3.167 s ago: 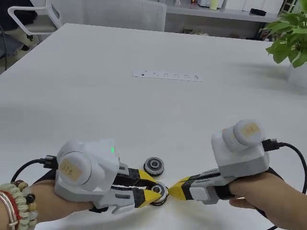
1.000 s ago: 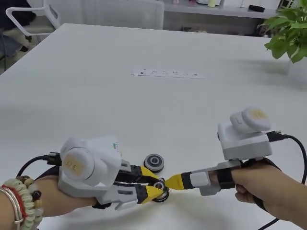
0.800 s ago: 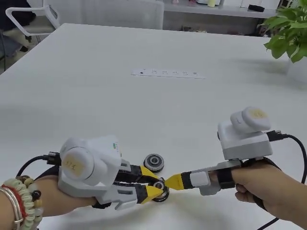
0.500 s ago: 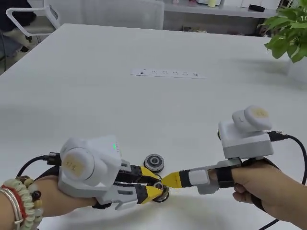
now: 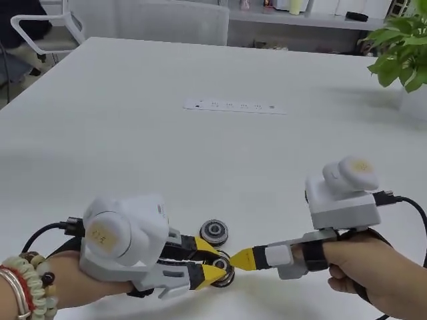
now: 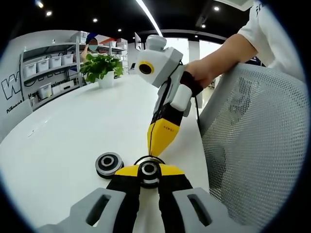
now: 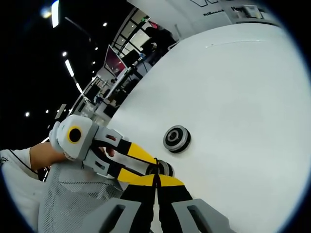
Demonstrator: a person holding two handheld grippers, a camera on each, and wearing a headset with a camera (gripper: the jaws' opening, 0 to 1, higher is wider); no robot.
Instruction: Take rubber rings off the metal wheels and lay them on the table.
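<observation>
**A:** Where's the metal wheel (image 5: 223, 268)?

**B:** Low over the white tabletop (image 5: 133, 147), pinched in the left claw (image 6: 148, 170). The right claw (image 7: 156, 177), pressed together, nips its rubber ring (image 6: 146, 158).

**A:** And around it?

**B:** A second wheel (image 5: 214, 231) lies flat just beside. A power strip (image 5: 232, 105) and potted plant (image 5: 400, 47) sit well beyond.

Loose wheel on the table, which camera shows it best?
The right gripper view: the loose wheel lies whole and in the open, its face toward the camera. The left gripper view shows the wheel whole too, at a flatter angle. In the head view it is small.
</observation>
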